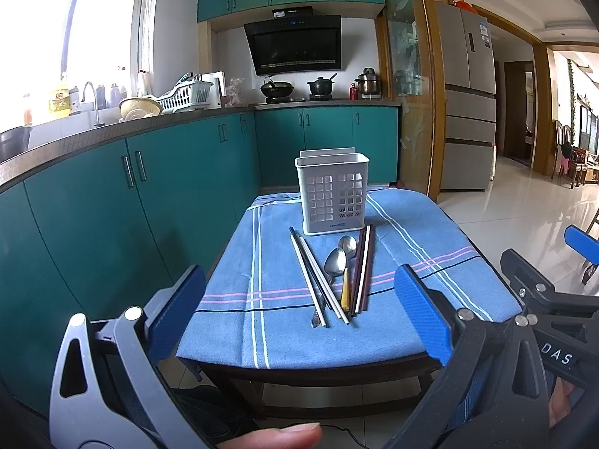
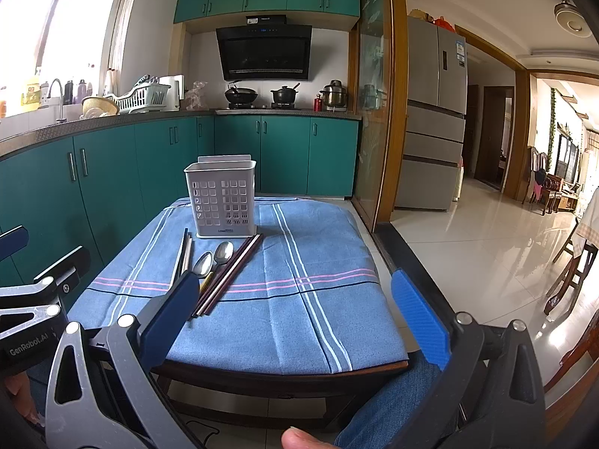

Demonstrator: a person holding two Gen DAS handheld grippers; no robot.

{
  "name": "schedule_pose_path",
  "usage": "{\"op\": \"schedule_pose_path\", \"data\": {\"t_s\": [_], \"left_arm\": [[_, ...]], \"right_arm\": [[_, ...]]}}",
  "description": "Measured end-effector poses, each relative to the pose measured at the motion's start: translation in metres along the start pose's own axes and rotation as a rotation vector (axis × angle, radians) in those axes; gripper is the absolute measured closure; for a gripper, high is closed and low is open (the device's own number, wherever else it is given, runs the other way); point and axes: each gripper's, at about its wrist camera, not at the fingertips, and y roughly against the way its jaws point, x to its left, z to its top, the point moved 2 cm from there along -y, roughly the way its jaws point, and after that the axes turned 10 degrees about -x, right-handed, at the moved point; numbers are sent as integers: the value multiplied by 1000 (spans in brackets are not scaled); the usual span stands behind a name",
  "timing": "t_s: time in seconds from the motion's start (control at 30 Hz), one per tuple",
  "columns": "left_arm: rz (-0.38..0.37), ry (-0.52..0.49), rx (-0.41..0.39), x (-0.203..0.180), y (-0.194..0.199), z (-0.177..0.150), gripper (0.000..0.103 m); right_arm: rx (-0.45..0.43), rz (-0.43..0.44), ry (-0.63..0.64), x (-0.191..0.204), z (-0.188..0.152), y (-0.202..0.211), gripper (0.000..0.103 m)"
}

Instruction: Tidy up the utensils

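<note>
Left gripper (image 1: 299, 318): open, empty, short of the tabletop.
Right gripper (image 2: 295, 314): open, empty.
White slotted plastic utensil holder (image 1: 332, 194): upright on blue striped cloth (image 1: 430, 262).
Chopsticks and two metal spoons (image 1: 336, 261): lying just before the holder.

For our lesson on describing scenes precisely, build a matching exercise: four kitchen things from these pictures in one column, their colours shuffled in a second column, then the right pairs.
Things
1. utensil holder
2. tablecloth
3. lower cabinets
4. right-hand chopstick pair

Colours
A. teal
B. dark brown
C. white
D. blue with stripes

Pairs: 1-C, 2-D, 3-A, 4-B
</note>
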Motion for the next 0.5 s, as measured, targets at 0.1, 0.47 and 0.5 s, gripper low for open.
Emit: {"op": "schedule_pose_path", "data": {"t_s": [0.1,0.47,0.5], "left_arm": [[1,0,-1,0,0,0,4],[-3,7,-1,2,0,2,4],[-4,9,0,2,0,2,4]], "right_arm": [[-1,-1,0,0,0,0,3],[-2,-4,-1,0,1,1,3],[-1,-7,-1,0,2,1,3]]}}
